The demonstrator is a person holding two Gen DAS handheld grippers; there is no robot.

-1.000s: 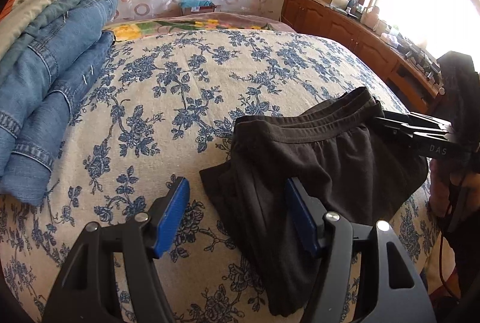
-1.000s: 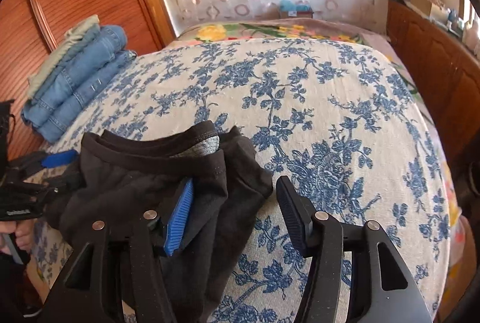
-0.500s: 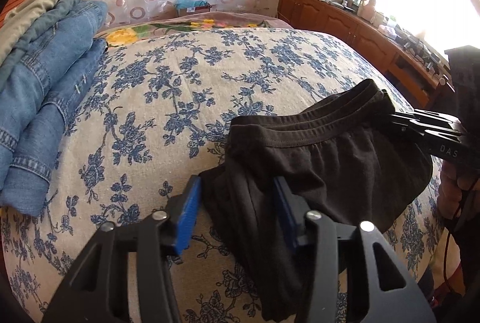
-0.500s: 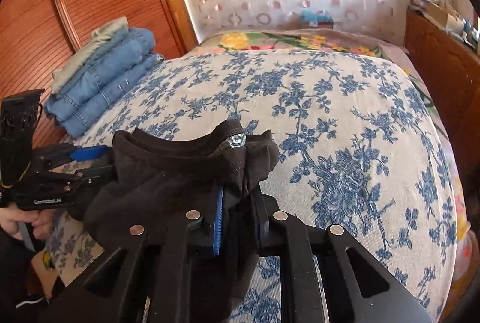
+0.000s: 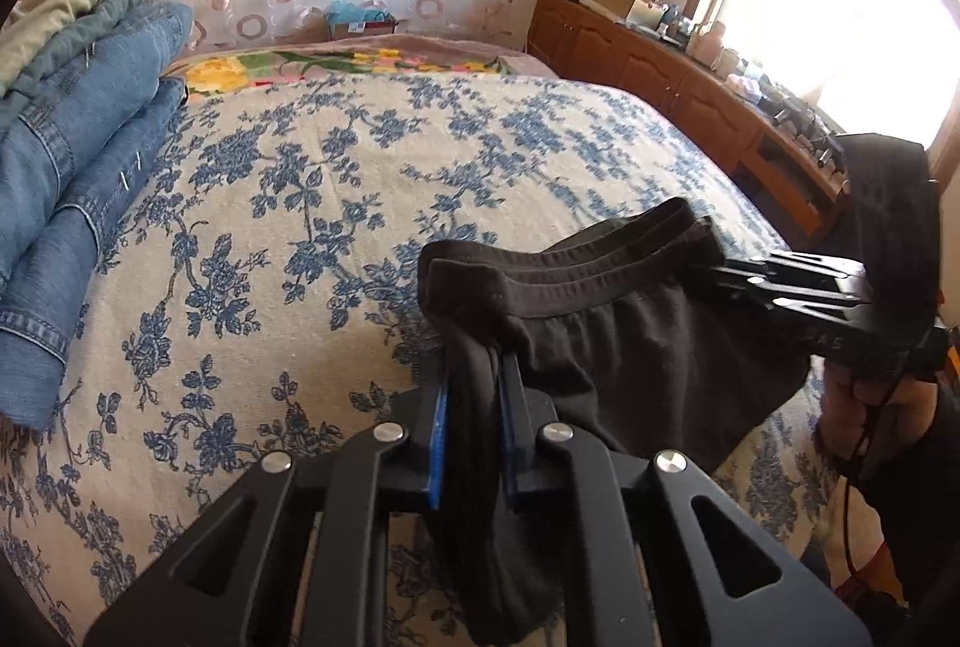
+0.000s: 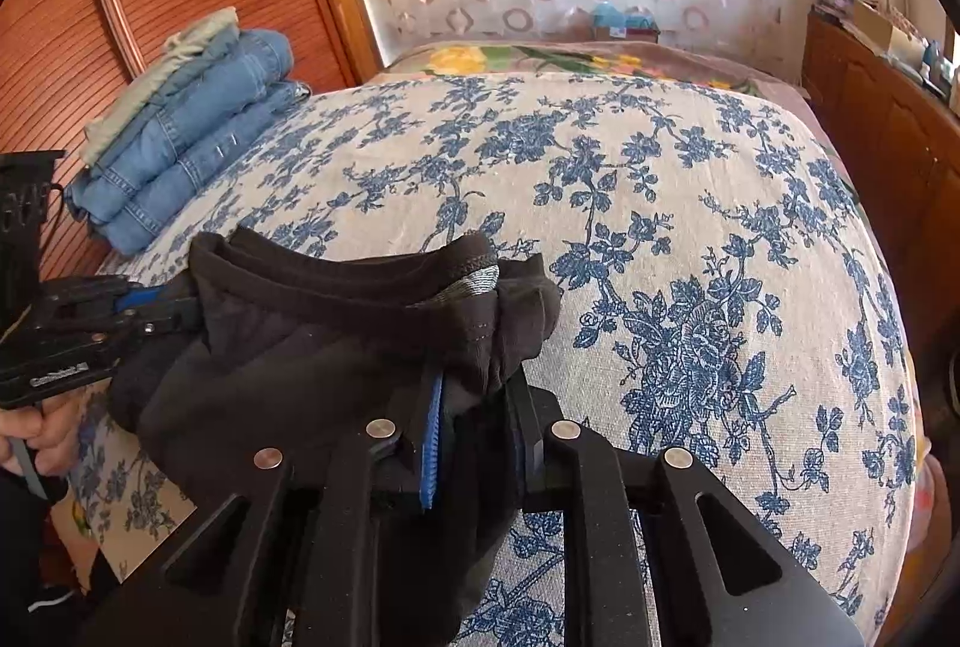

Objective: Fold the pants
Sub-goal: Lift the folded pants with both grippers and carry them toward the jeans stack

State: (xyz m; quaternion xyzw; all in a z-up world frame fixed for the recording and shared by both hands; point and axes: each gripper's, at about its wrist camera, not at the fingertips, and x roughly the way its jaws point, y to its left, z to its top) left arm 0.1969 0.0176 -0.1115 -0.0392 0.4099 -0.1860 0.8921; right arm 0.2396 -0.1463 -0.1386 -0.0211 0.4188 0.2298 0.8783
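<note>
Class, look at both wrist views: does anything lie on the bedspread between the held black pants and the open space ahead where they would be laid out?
Nothing visible does. The black pants hang over clear floral bedspread; the folded jeans sit off at its edge.

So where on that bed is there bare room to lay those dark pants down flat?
The flowered bedspread lies bare across its middle and its window side, between the black pants and the yellow-flowered blanket. It is crowded along the wardrobe edge, where the folded jeans are stacked, and at the near edge, where both tongs grip the pants.
</note>
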